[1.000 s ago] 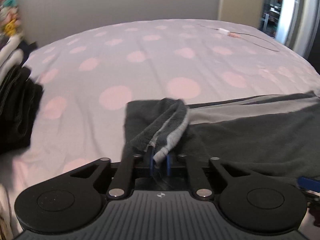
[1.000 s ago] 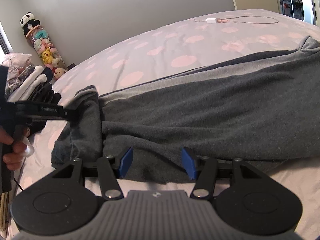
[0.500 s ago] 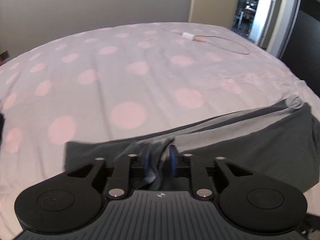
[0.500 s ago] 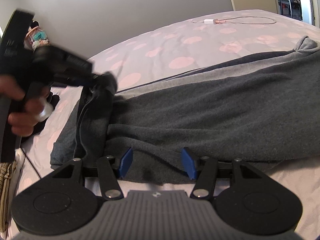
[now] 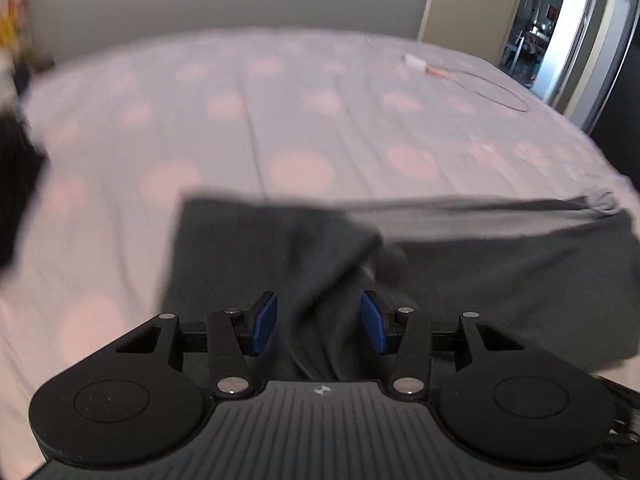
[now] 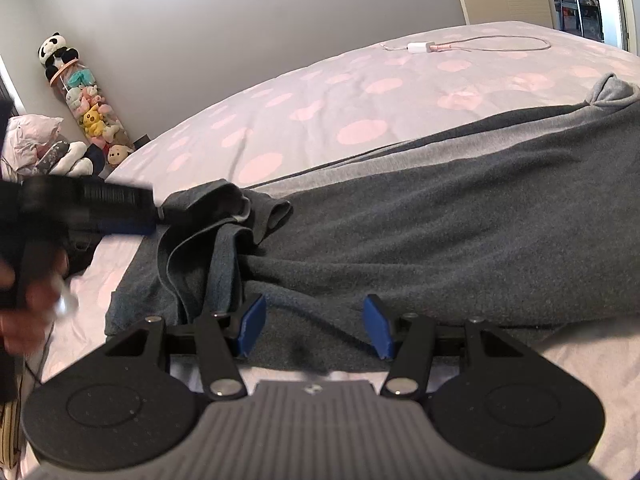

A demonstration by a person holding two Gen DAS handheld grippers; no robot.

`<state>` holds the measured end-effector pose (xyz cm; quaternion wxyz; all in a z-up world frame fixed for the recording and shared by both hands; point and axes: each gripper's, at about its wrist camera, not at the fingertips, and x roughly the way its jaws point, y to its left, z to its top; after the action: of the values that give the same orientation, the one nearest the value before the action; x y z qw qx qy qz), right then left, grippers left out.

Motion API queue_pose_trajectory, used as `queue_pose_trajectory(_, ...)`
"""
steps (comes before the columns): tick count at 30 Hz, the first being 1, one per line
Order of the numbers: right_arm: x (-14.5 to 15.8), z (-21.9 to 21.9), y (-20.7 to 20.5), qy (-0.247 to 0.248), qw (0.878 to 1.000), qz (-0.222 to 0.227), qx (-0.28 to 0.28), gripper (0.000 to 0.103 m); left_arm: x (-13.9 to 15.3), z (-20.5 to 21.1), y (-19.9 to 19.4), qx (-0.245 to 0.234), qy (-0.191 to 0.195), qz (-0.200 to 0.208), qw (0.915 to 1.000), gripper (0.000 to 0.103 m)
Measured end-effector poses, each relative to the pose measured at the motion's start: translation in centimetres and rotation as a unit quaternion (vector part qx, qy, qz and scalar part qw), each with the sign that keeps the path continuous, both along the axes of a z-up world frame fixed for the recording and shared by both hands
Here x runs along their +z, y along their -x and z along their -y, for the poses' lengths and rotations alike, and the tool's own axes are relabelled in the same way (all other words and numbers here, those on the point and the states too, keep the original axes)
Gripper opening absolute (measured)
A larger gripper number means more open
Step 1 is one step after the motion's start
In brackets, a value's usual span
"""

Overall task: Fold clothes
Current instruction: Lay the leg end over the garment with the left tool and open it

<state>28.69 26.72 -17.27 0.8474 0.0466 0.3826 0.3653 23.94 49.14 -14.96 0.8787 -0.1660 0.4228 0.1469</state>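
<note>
Left wrist view, my left gripper (image 5: 318, 322): jaws opening; a ridge of the dark grey garment (image 5: 500, 280) runs between the blue pads (image 5: 264, 322), which no longer press on it.
Left wrist view, garment: spread across the near part of the bed (image 5: 280, 120), its left end folded over itself; picture blurred, so the edges are uncertain.
Left wrist view, background: charger and cable (image 5: 416, 62) lie far up the bed, well apart from the work.
Right wrist view, my right gripper (image 6: 314, 326): jaws wide apart, pads poised over the garment's near edge, nothing clamped.
Right wrist view, garment (image 6: 460, 248): long body lies flat across the bed; a bunched flap (image 6: 224, 212) sits on its left end, just beside my left gripper (image 6: 156, 216), seen blurred.
Step in hand, my judgement: letting go of the turned-in left end.
Next move, my judgement: clear the left jaws from the cloth, flatten the bunched flap, then both grippers take an edge for the next fold.
</note>
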Motion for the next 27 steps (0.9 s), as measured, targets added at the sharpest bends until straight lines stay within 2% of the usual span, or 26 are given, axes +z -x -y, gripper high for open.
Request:
queue_pose_trajectory(7,-0.4,-0.3,0.0,0.008,1.000,0.001,0.002,0.059,-2.5,1.9,-2.4,-0.017,0.065,0.042,0.9968,0.051)
queue_pose_trajectory(10,-0.6,-0.1,-0.4,0.006,1.000,0.000,-0.004,0.059,-2.2,3.1,-2.5,-0.039,0.064,0.052,0.9959,0.051)
queue_pose_trajectory(14,-0.7,-0.1,-0.5,-0.017,1.000,-0.002,-0.001,0.059,-1.0,4.3,-0.1,-0.011,0.017,0.052,0.9985,0.051)
queue_pose_trajectory(17,-0.6,-0.1,-0.3,-0.043,0.999,-0.003,0.009,0.058,-0.6,5.1,3.6,0.041,-0.031,0.041,0.9978,0.051)
queue_pose_trajectory(22,-0.5,-0.3,0.2,-0.096,0.995,-0.008,0.032,0.053,-1.5,6.4,10.6,0.110,-0.095,0.028,0.9891,0.051)
queue_pose_trajectory(24,-0.8,-0.5,0.4,-0.106,0.993,-0.020,0.040,0.049,-2.2,6.4,12.4,0.124,-0.115,0.018,0.9854,0.051)
queue_pose_trajectory(27,-1.0,-0.7,1.0,-0.101,0.994,-0.012,0.040,0.048,-3.0,5.7,13.4,0.140,-0.144,0.000,0.9797,0.051)
